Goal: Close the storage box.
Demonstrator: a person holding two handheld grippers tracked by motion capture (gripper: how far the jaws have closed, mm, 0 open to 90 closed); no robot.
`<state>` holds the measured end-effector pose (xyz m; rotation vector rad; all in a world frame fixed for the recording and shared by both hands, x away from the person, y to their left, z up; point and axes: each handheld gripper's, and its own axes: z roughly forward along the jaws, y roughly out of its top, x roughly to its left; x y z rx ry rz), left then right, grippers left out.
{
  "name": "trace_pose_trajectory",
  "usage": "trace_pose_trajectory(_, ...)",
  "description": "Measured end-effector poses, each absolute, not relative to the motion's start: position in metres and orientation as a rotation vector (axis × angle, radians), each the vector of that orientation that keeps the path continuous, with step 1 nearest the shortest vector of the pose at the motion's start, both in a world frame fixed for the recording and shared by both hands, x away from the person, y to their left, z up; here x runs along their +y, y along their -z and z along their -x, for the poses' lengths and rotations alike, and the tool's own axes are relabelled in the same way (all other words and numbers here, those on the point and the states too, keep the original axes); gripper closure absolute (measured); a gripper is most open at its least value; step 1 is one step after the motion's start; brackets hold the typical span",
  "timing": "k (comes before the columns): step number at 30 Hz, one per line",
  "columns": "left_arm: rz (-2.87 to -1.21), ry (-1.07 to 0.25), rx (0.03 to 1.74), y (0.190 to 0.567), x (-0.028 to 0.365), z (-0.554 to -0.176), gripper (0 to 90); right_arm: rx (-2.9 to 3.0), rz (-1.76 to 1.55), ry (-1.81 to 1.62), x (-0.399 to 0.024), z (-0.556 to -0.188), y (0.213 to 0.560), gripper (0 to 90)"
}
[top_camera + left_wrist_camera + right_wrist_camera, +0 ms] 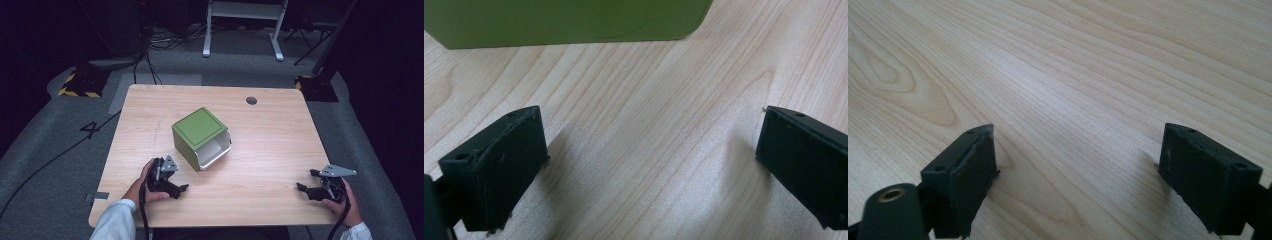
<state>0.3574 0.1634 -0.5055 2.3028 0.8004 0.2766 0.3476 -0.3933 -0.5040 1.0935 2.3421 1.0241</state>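
Observation:
A green box [198,129] stands near the middle of the wooden table [270,150], with a white inner tray [214,153] sticking out of its front right side. My left gripper [179,179] rests on the table just left of and in front of the box, open and holding nothing. In the left gripper view the box's green wall [564,20] lies close ahead of the open gripper [649,117]. My right gripper [305,179] lies near the table's front right corner, far from the box. It is open over bare wood [1079,132].
A round cable hole [251,100] sits at the table's far edge. Beyond the table, cables [150,60] run over the grey floor between two yellow-and-black striped bases [80,89] and a white desk frame [242,20]. The surroundings are dark.

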Motion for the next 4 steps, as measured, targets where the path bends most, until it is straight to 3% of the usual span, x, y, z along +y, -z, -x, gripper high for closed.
trace_pose_trajectory(4, -2.302, -0.276, 0.800, 0.5055, 0.1634, -0.3574, 0.2, 2.342, -1.092, -1.023, -0.3933, -0.3475, 0.5039, 15.3)
